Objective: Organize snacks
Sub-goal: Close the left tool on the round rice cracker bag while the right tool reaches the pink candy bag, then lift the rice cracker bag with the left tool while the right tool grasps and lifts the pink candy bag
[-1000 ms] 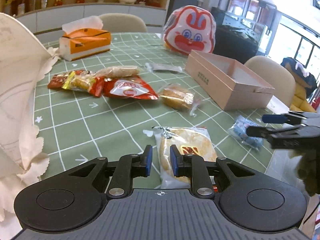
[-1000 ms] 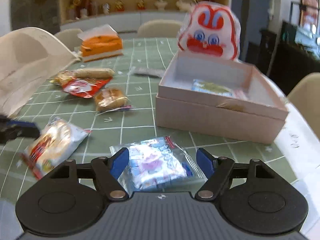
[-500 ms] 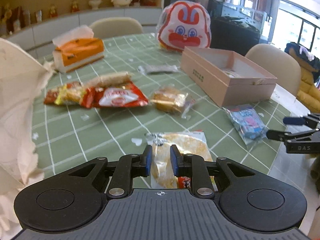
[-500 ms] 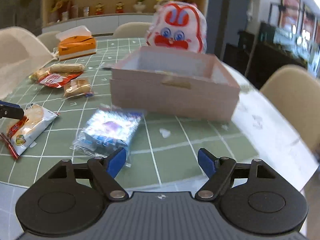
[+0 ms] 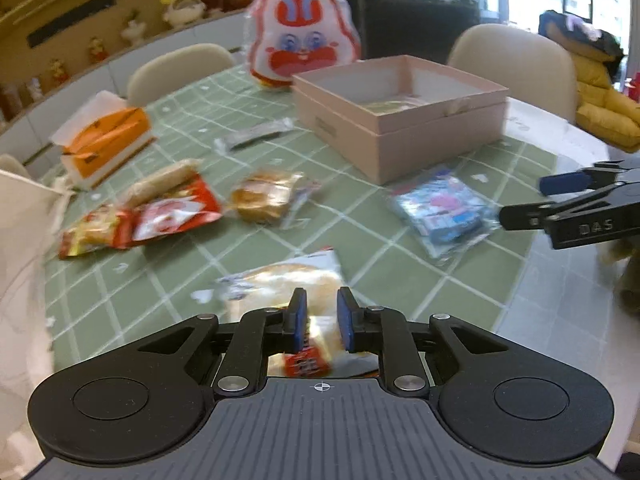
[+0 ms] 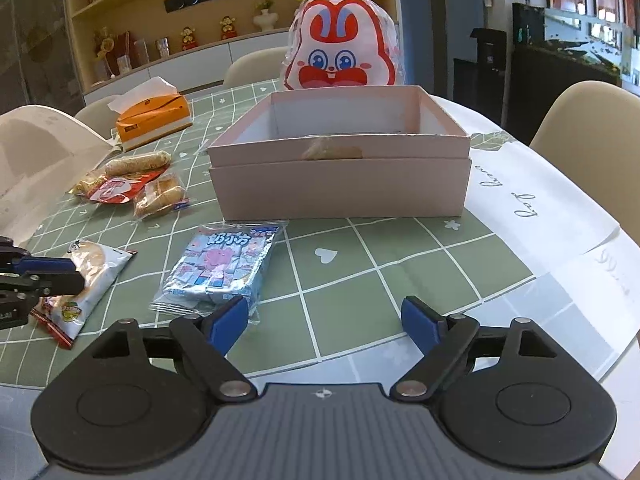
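My left gripper [image 5: 320, 312] is shut on the near end of a rice cracker packet [image 5: 288, 280], which also shows in the right wrist view [image 6: 90, 276]. My right gripper [image 6: 324, 320] is open and empty above the near table edge. A blue snack packet [image 6: 220, 266] lies just ahead and left of it, and shows in the left wrist view [image 5: 440, 210]. An open pink box [image 6: 340, 160] stands behind it, with a packet inside [image 5: 392, 105]. Bread packet [image 5: 268, 198], red packet [image 5: 172, 212] and a long roll [image 5: 164, 178] lie farther left.
An orange tissue box [image 6: 152, 120] and a rabbit-face bag [image 6: 340, 58] stand at the back of the green checked tablecloth [image 6: 380, 280]. A small clear wrapper [image 5: 256, 136] lies mid-table. A white paper bag [image 6: 36, 160] stands at the left. Chairs surround the table.
My left gripper has swung right, still holding the cracker packet. My right gripper has drawn back from the blue packet and stays open.
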